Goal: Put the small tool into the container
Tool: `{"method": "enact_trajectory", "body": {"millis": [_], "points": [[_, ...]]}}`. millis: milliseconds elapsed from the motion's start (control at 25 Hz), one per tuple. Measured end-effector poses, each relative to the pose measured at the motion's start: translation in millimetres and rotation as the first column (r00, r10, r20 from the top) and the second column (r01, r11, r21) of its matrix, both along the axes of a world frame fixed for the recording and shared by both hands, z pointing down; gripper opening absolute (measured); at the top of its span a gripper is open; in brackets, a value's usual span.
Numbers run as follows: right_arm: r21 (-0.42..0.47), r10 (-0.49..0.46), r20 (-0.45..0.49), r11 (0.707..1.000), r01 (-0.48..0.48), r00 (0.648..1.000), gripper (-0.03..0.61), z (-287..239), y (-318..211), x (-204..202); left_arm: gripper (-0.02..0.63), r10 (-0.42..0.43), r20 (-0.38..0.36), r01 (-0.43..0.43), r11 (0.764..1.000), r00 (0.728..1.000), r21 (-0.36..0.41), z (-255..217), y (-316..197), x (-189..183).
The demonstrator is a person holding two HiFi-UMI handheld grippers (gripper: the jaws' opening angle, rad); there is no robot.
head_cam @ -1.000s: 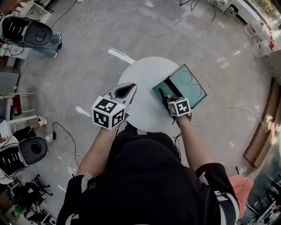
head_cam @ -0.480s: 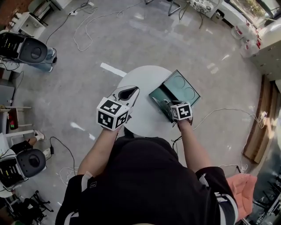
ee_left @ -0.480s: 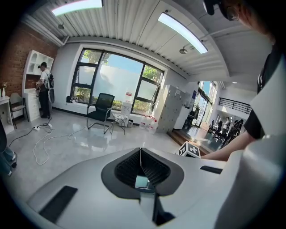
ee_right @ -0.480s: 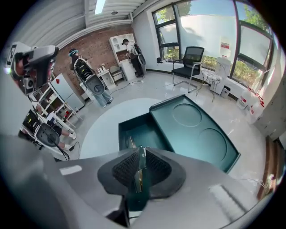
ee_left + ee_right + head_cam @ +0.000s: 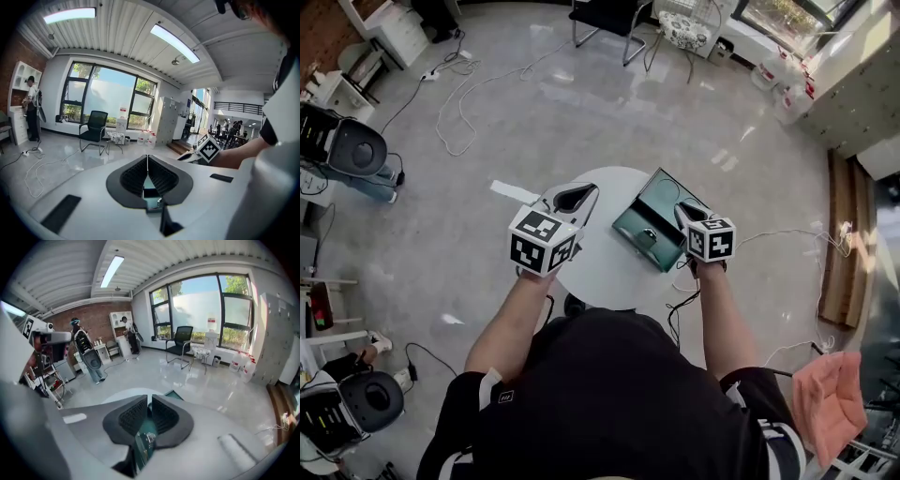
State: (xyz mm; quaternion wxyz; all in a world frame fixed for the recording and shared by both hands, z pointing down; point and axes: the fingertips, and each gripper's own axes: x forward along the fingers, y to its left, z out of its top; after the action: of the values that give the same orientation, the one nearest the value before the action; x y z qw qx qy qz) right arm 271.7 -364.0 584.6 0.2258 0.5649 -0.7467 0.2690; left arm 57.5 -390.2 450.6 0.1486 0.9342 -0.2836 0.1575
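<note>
Tool (image 5: 649,234) lies inside the container (image 5: 664,199), a small pale glint on the dark green lining at about 7 o'clock of the open case. Too little of it shows to tell its exact shape. It looks light and stiff, likely metal and so a bit slippery. A pinch across its middle, jaws square to its length, would serve if it needs shifting. No great force should be needed, though so small a thing could skid on a hard bottom.

The container is a hinged case lying open at 2 o'clock on the round table (image 5: 598,270). Its lid half, with two ring-shaped marks, lies toward 1 o'clock, and the base toward 7. Nothing else can be made out in it.

The right gripper (image 5: 682,208) hovers at the case's 3 o'clock edge, jaws all but together with only a slit between them and nothing in it. The left gripper (image 5: 579,195) hangs over the table's 10 o'clock side, well apart from the case, jaws pressed together and empty.

By the look of it, the placing is done.
</note>
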Motion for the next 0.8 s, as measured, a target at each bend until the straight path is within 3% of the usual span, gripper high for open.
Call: {"method": "enact_trajectory", "body": {"millis": [200,400,640,800], "points": [[0.207,0.052,-0.003,0.977,-0.050,0.999,0.011,-99.9,-8.0,-5.2,0.011,0.116,-0.027,-0.113,0.990,0.993,0.082,-38.2,-13.4,9.3],[0.355,0.037,-0.033,0.935,-0.023,0.999,0.011,-178.2,15.7,-14.0,0.011,0.210,-0.046,-0.202,0.970,0.977,0.138,-68.9,-7.9,30.7],[0.492,0.007,-0.036,0.870,0.012,0.999,0.009,-237.4,47.2,-23.0,0.011,0.218,-0.060,-0.205,0.963,0.974,0.177,-95.8,-6.1,41.0],[0.612,0.030,0.034,0.790,-0.045,0.999,0.009,-279.9,68.1,-6.2,0.011,0.176,-0.046,-0.161,0.961,0.983,0.224,-115.3,-5.5,42.3]]}}
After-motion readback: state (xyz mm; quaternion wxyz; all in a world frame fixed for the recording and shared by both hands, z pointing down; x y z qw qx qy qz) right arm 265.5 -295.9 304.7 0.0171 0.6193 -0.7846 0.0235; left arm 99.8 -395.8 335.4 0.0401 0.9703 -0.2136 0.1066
